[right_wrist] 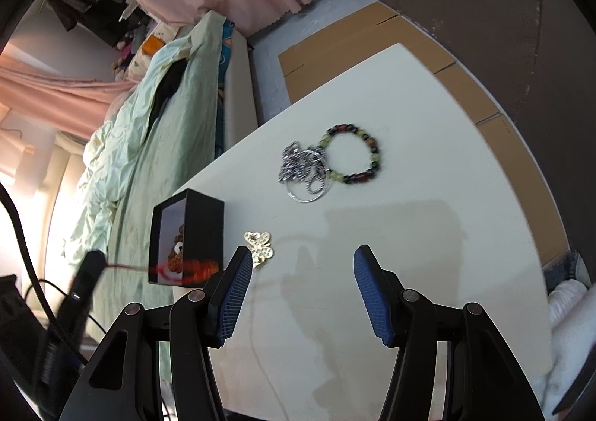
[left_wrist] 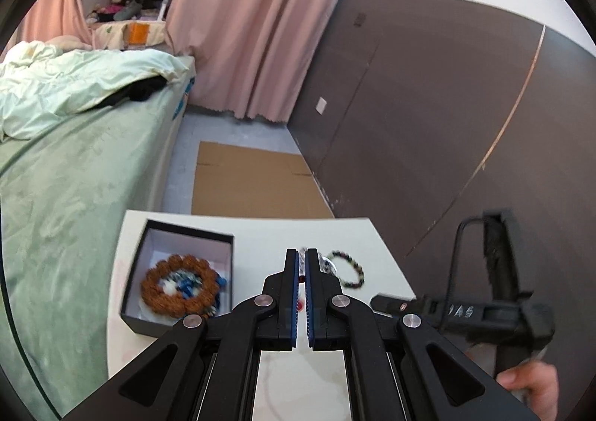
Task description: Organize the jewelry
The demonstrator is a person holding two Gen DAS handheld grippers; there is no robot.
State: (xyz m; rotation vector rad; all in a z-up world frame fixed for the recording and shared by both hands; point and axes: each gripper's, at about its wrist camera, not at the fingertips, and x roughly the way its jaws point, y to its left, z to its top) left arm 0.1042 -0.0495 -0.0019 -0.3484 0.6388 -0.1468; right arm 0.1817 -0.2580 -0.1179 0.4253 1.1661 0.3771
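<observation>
A: The black box (left_wrist: 178, 279) sits at the table's (right_wrist: 428, 253) left edge; inside lies a brown bead ring (left_wrist: 178, 287) around blue-white pieces.

B: The left gripper (left_wrist: 301, 261) pinches a red string (right_wrist: 178, 268); the right gripper (right_wrist: 301, 261) gapes, empty. Gold charm (right_wrist: 260, 244), silver chain (right_wrist: 301, 168) and beaded bracelet (right_wrist: 354, 153) lie mid-table, bare surface right

A red item (right_wrist: 193, 268) at the left tongs (left_wrist: 301, 264) is smeared by motion blur in the right wrist view and cannot be identified. The silver chains (left_wrist: 327, 264) are mostly hidden behind those tongs, and the box (right_wrist: 208, 227) contents are only partly seen
</observation>
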